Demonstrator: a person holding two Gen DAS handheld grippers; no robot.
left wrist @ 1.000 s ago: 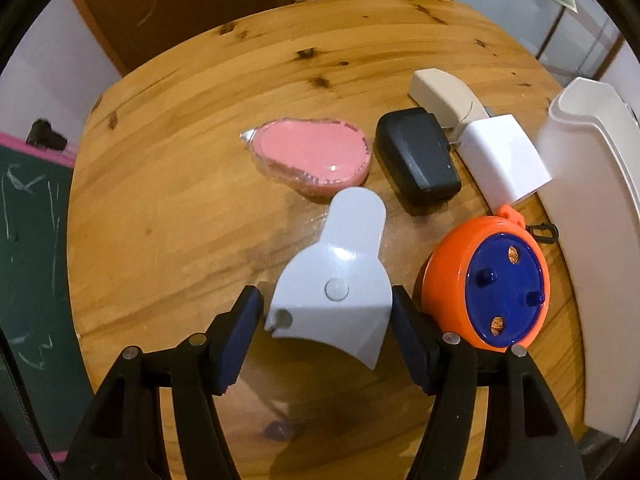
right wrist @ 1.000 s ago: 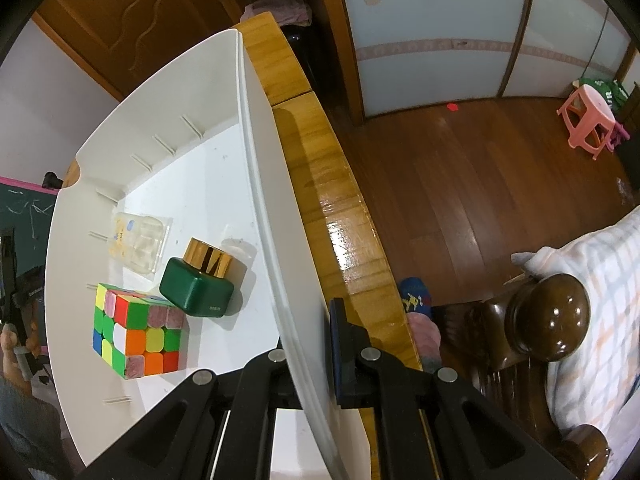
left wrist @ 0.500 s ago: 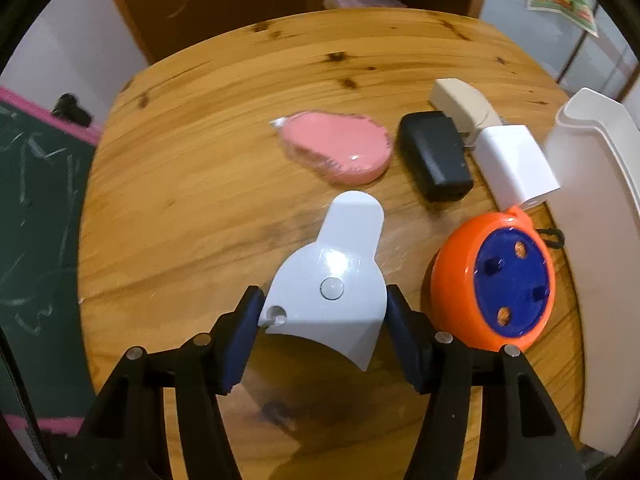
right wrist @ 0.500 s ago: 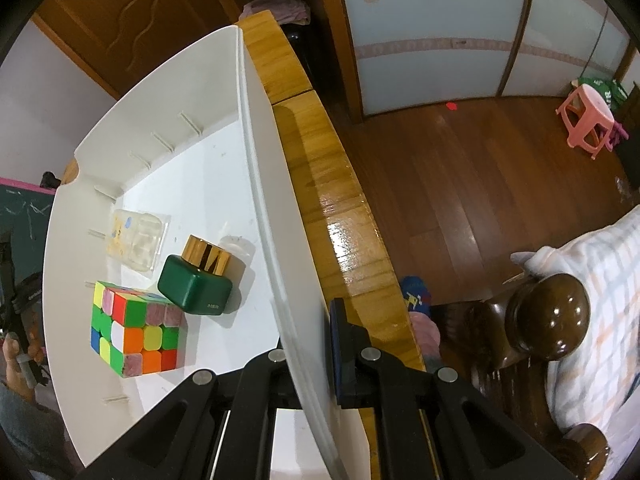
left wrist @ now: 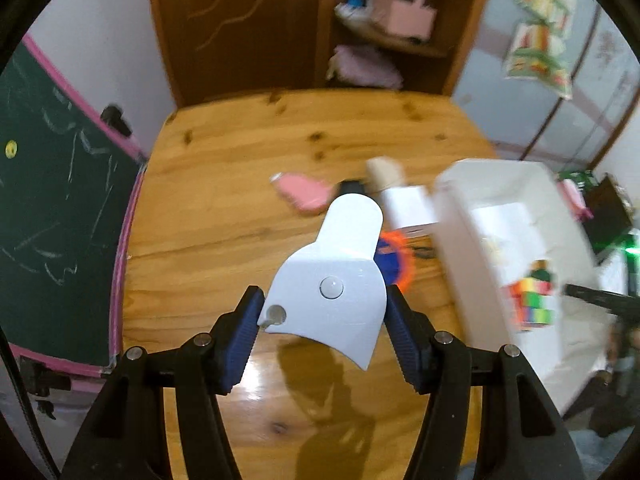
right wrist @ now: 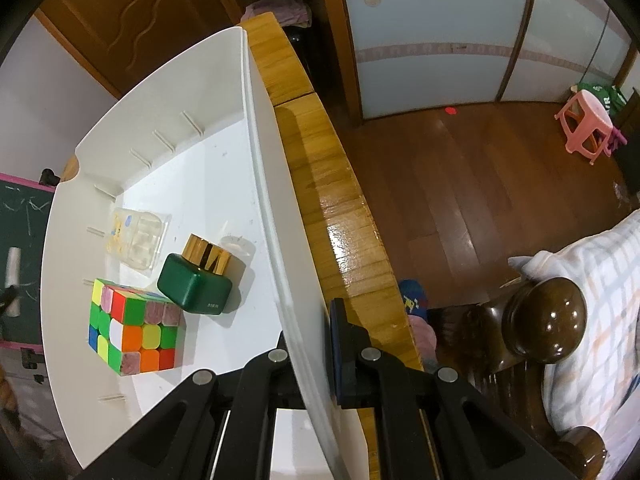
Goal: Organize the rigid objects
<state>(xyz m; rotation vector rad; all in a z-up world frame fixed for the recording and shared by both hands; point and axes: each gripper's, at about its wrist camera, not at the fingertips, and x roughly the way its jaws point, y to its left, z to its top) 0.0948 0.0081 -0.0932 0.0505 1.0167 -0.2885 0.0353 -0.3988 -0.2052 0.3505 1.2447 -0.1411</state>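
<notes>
Looking along your left gripper (left wrist: pixel 324 328) in the left wrist view, you see both blue pads closed on the wide lower body of a pale grey plastic scraper-shaped piece (left wrist: pixel 332 276), which is held clear of the wooden bench (left wrist: pixel 208 208) with its narrow rounded tab pointing away from you. Judge this piece as light, stiff and smooth-faced; the flared edges between the pads are the correct place to hold, since the tab offers less width and the glossy faces could slip. Beyond it, blurred, lie a pink flat item (left wrist: pixel 302 194), a black block (left wrist: pixel 352 187), a beige item (left wrist: pixel 384 172), a white box (left wrist: pixel 408 208) and an orange-and-blue round item (left wrist: pixel 390 262), all on the bench. The white bin (left wrist: pixel 452 248) stands to the right of these, with a colour cube (left wrist: pixel 532 300) visible inside. Turning to the right wrist view, you see your right gripper (right wrist: pixel 316 356) clamped on the near wall of that bin, one finger inside and one outside, steadying it at the bench edge. Inside, the colour cube (right wrist: pixel 134 326) sits beside a green bottle with a gold cap (right wrist: pixel 198 280), and a clear blister pack (right wrist: pixel 138 238) lies further back. Treat the bin wall as thin and somewhat flexible. By judgement, the next step is to carry the grey piece over the bin rim and release it onto bare floor behind the bottle.
</notes>
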